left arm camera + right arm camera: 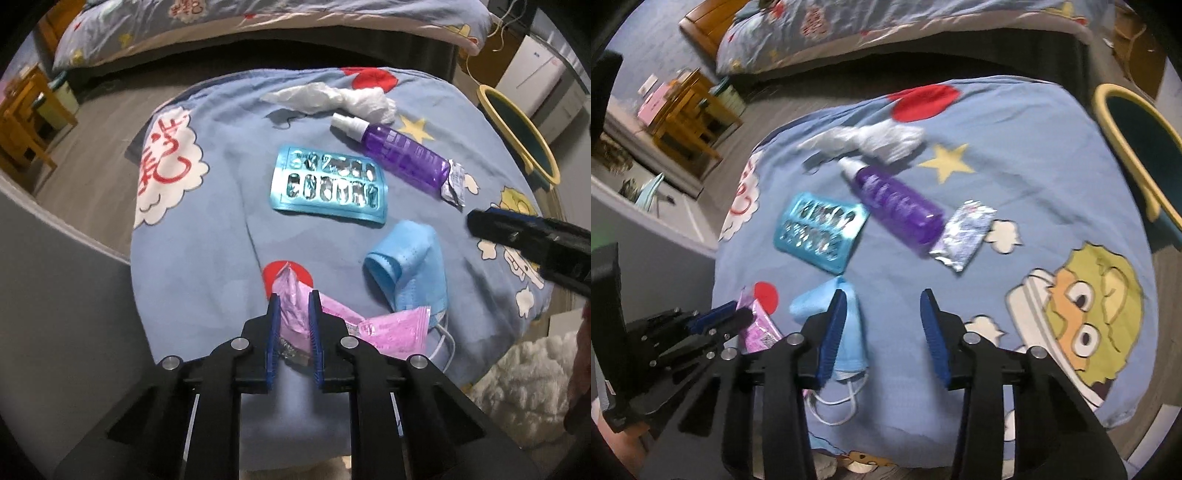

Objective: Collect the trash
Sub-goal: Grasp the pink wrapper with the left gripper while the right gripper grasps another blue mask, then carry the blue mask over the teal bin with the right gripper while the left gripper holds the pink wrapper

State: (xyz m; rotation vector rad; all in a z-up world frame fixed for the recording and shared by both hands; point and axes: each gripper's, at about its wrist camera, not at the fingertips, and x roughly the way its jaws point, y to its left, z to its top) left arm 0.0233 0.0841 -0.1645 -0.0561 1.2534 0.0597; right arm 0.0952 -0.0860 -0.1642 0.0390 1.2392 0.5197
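On the blue cartoon sheet point(221, 229):
left gripper point(294, 297): pinching the pink wrapper point(291, 306)
right gripper point(882, 295): spread wide beside the face mask point(849, 332)

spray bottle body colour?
Translucent purple spray bottle with a white spray top; sharpest in the left wrist view.

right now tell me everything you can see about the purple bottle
The purple bottle is a translucent violet plastic spray bottle with a white pump top and what looks like a clear cap over it. It lies on its side on the blue cartoon-print bedsheet, nozzle end pointing toward the crumpled white tissue; whether they touch is unclear. Its base meets or overlaps a crinkled silver foil wrapper. Pale printed text runs along its body, too blurred to read. The blue blister pack lies beside it, apart. Neither gripper touches it.
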